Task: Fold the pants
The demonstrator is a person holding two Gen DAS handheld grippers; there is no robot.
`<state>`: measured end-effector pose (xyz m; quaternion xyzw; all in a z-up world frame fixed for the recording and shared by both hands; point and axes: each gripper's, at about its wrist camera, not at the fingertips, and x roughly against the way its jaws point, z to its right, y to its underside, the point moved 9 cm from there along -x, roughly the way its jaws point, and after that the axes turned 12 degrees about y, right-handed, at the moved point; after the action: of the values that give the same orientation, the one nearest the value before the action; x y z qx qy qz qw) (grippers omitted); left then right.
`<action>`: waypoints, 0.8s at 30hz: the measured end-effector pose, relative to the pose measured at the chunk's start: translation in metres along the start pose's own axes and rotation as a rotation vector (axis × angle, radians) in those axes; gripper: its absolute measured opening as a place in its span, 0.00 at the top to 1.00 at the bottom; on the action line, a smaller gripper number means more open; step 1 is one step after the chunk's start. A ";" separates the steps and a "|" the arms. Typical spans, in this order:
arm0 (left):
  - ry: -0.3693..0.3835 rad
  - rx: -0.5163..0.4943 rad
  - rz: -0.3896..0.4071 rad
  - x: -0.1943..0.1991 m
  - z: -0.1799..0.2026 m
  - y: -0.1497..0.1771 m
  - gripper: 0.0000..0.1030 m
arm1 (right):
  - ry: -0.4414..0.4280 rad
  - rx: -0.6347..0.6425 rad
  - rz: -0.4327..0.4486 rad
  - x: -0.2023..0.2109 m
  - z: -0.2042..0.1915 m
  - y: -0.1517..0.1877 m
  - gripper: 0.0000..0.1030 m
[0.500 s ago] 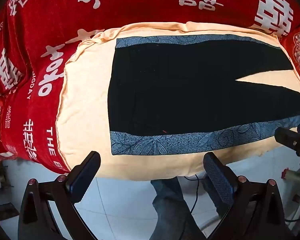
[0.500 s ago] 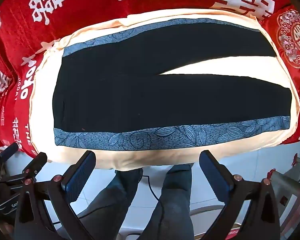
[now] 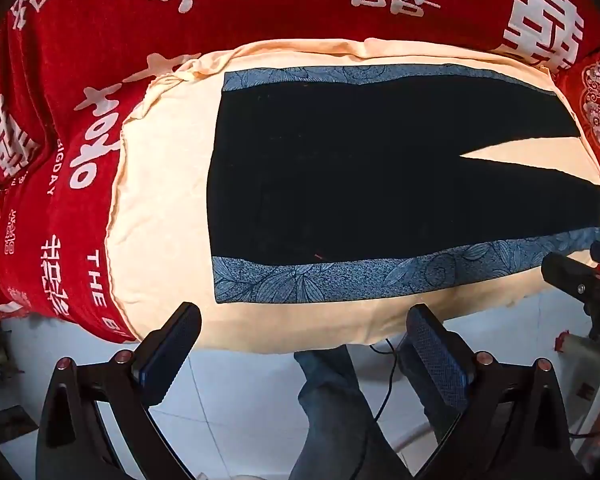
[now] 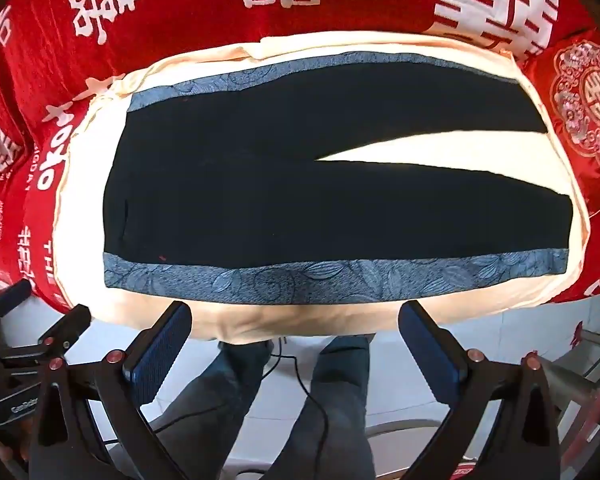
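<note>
Both the left gripper (image 3: pixel 302 330) and right gripper (image 4: pixel 296 322) are held wide, empty, short of the flat pants (image 4: pixel 300 184); the near patterned edge must be grasped first.

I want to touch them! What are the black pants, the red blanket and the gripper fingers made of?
The pants look like soft matte knit cloth, flat and dull, with blue leaf-printed side bands. The red blanket looks like plush velvet: it has a sheen and white woven-looking characters. The left gripper and right gripper fingers look like hard black plastic with dotted blue pads, likely rubber.
</note>
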<state>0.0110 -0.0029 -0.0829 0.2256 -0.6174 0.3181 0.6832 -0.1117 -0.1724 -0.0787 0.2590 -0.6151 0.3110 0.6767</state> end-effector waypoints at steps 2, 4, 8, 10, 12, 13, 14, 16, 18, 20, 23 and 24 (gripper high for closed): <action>0.006 0.001 -0.002 0.000 0.002 0.001 0.00 | 0.008 0.005 -0.002 0.001 0.000 0.001 0.00; -0.001 -0.006 0.007 0.003 0.004 0.000 0.00 | 0.019 0.019 -0.001 0.001 -0.002 0.002 0.00; 0.000 -0.009 0.025 0.008 0.004 -0.002 0.00 | 0.020 0.022 0.002 0.002 -0.002 0.003 0.00; 0.003 -0.009 0.025 0.010 0.004 -0.003 0.00 | 0.019 0.018 0.003 0.003 -0.002 0.004 0.00; 0.013 -0.012 0.020 0.009 0.005 -0.002 0.00 | 0.020 0.015 0.005 0.003 -0.002 0.004 0.00; 0.009 -0.014 0.019 0.010 0.006 -0.002 0.00 | 0.020 0.014 0.005 0.004 -0.002 0.004 0.00; 0.005 -0.018 0.019 0.010 0.006 -0.002 0.00 | 0.019 0.013 0.004 0.004 -0.001 0.004 0.00; 0.002 -0.019 0.021 0.010 0.005 -0.002 0.00 | 0.018 0.010 0.005 0.004 -0.001 0.004 0.00; -0.002 -0.015 0.026 0.012 0.004 -0.002 0.00 | 0.019 0.009 0.005 0.005 0.000 0.004 0.00; -0.003 -0.009 0.030 0.013 0.003 -0.002 0.00 | 0.023 0.012 0.006 0.005 0.001 0.003 0.00; -0.006 -0.005 0.031 0.014 0.003 -0.002 0.00 | 0.021 0.011 0.007 0.005 0.001 0.004 0.00; -0.007 -0.005 0.031 0.014 0.003 -0.001 0.00 | 0.020 0.010 0.007 0.005 0.001 0.004 0.00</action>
<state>0.0101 -0.0042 -0.0687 0.2155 -0.6239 0.3263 0.6766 -0.1149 -0.1701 -0.0737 0.2570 -0.6076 0.3192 0.6803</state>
